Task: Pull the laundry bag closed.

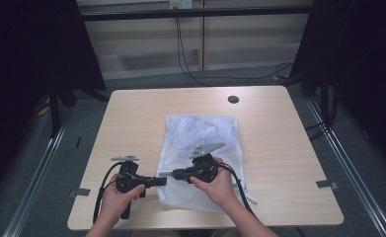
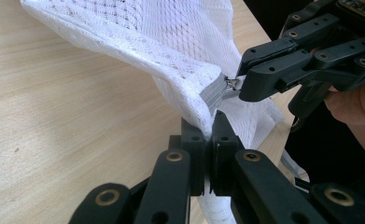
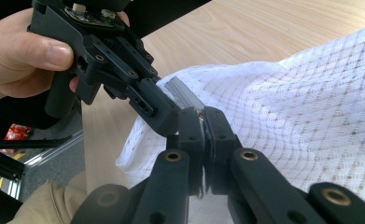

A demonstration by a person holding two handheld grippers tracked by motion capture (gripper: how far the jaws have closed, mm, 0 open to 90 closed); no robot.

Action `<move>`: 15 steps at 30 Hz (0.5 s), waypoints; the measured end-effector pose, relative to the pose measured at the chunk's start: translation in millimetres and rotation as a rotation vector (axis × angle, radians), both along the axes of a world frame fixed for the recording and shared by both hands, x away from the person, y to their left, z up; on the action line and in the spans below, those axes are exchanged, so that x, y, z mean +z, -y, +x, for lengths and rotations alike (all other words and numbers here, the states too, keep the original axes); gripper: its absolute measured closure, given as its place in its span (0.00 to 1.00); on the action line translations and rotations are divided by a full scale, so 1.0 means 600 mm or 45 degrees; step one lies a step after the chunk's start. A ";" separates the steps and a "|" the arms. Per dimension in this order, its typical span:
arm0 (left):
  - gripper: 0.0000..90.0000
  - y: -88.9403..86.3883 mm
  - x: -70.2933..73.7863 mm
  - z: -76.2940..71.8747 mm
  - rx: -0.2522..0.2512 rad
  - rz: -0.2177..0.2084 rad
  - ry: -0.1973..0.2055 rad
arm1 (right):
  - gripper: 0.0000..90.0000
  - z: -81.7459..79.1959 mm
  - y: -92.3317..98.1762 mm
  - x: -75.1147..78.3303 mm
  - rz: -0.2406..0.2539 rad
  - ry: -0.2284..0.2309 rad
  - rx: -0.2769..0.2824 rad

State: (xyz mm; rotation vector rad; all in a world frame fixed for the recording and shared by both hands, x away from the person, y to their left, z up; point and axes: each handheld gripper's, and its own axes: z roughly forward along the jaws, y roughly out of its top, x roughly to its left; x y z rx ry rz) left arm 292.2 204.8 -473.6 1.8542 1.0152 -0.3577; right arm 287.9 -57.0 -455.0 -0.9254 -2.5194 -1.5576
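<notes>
A white mesh laundry bag [image 1: 200, 131] lies flat on the light wooden table [image 1: 131, 118], with both grippers meeting at its near left corner. My left gripper [image 1: 163, 180] [image 2: 211, 125] is shut on the mesh fabric [image 2: 171, 42] just below the end of the grey zipper tape [image 2: 213, 94]. My right gripper [image 1: 173, 174] [image 3: 202, 117] comes in from the bag's side and is shut on the small metal zipper pull [image 2: 231, 84] at that same end. In the right gripper view the left gripper [image 3: 166, 116] sits tip to tip with it, beside the grey tape [image 3: 180, 91].
A black round grommet [image 1: 233, 99] sits in the tabletop near the far edge. Cables [image 1: 190, 69] run across the floor beyond the table. Black curtains flank both sides. A small red object [image 3: 17, 132] lies on the floor below the near edge.
</notes>
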 end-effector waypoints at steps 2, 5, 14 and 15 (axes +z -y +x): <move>0.97 0.000 0.000 0.000 -0.003 -0.006 -0.002 | 0.97 0.000 0.001 0.001 0.004 -0.006 -0.002; 0.97 0.000 -0.001 0.000 0.001 -0.001 -0.003 | 0.97 0.000 0.001 0.001 0.003 -0.014 0.001; 0.97 0.002 -0.001 -0.001 -0.015 0.008 0.006 | 0.97 0.000 0.004 0.001 -0.001 -0.025 0.004; 0.97 0.003 0.000 -0.001 -0.019 0.006 0.008 | 0.97 0.000 0.004 0.001 -0.001 -0.026 0.005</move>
